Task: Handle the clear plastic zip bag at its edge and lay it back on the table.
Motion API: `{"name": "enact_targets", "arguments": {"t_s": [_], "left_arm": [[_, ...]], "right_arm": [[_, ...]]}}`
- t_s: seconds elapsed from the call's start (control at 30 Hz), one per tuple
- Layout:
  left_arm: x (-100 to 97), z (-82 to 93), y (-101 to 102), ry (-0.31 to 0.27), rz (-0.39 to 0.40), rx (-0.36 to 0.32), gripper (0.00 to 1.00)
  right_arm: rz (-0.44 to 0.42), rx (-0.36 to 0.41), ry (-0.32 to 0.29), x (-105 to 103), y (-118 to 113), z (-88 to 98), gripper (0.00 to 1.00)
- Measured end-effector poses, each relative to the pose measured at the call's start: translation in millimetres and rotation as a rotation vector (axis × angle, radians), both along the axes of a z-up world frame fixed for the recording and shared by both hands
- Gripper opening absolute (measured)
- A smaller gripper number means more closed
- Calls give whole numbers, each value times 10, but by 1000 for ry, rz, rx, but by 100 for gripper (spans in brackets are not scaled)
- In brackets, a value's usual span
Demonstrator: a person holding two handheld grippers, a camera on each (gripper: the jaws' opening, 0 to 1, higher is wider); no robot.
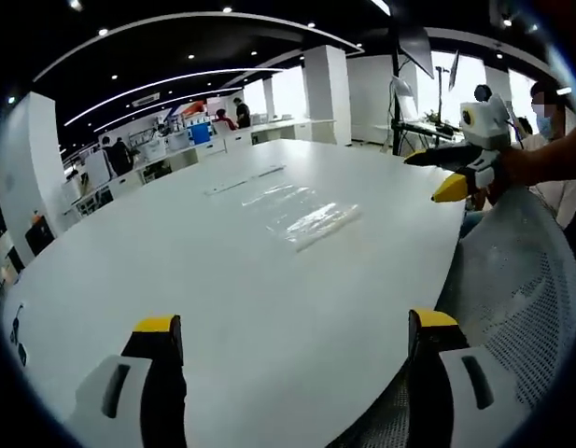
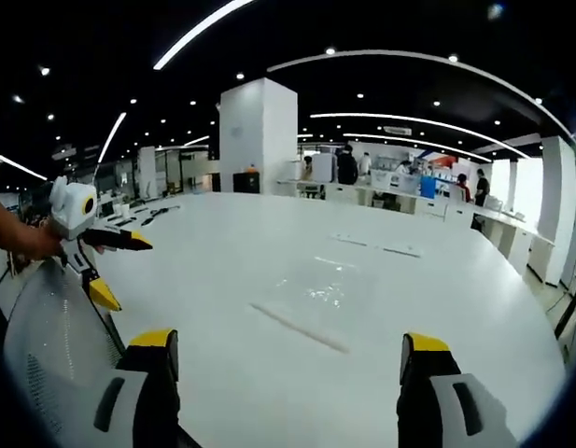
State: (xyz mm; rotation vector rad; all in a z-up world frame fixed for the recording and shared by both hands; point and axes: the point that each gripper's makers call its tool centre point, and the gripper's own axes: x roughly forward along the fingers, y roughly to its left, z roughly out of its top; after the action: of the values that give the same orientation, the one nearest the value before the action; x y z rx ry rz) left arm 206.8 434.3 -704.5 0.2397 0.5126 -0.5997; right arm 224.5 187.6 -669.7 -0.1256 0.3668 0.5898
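Note:
The clear plastic zip bag (image 1: 306,217) lies flat on the white table (image 1: 157,261), a little beyond the middle. My left gripper (image 1: 295,327) is open and hangs over the near table edge, well short of the bag. My right gripper (image 1: 456,173) comes in from the right, open, held by a hand above the table's right edge. In the right gripper view the bag (image 2: 316,299) lies just ahead of my open right gripper (image 2: 289,341), its zip strip nearest. My left gripper (image 2: 119,271) shows at the left, open and empty.
A white mesh chair back (image 1: 521,280) (image 2: 54,327) stands at the table's near edge between the two grippers. Two thin strips (image 1: 245,179) (image 2: 376,245) lie farther along the table. Desks, a white column (image 2: 258,140) and people are in the background.

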Motion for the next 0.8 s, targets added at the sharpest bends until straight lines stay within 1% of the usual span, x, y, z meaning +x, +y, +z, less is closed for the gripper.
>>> {"name": "enact_targets", "arguments": {"t_s": [0.07,0.13,0.2,0.37,0.43,0.53,0.57,0.6,0.7,0.77,0.8], "left_arm": [[-21,-32,0,7,2,4,99],[-66,-18,-38,11,8,2,99],[-49,-54,-8,-2,8,18,99],[-13,27,-10,-18,18,10,97],[-4,20,-23,-27,21,-3,97],[-50,44,-82,-31,10,8,96],[-19,12,-39,-35,12,5,95],[0,16,-20,-42,16,-2,95],[-4,56,-39,-44,28,-20,96],[11,23,-16,-47,24,-15,96],[12,0,-14,-47,19,0,95]], "right_arm": [[-8,1,-7,-28,6,-7,100],[-13,4,-6,-42,4,-34,100],[-19,5,-1,-45,0,-41,100],[-44,41,-10,-17,-21,2,100],[-49,34,-22,-13,-18,2,100],[-54,33,-29,-4,-21,8,100],[-55,36,-34,-3,-35,11,100],[-57,38,-35,3,-48,6,100],[-67,28,-30,12,-77,-21,99],[-70,23,-38,21,-86,-20,98],[-73,26,-37,22,-89,-20,98]]}}
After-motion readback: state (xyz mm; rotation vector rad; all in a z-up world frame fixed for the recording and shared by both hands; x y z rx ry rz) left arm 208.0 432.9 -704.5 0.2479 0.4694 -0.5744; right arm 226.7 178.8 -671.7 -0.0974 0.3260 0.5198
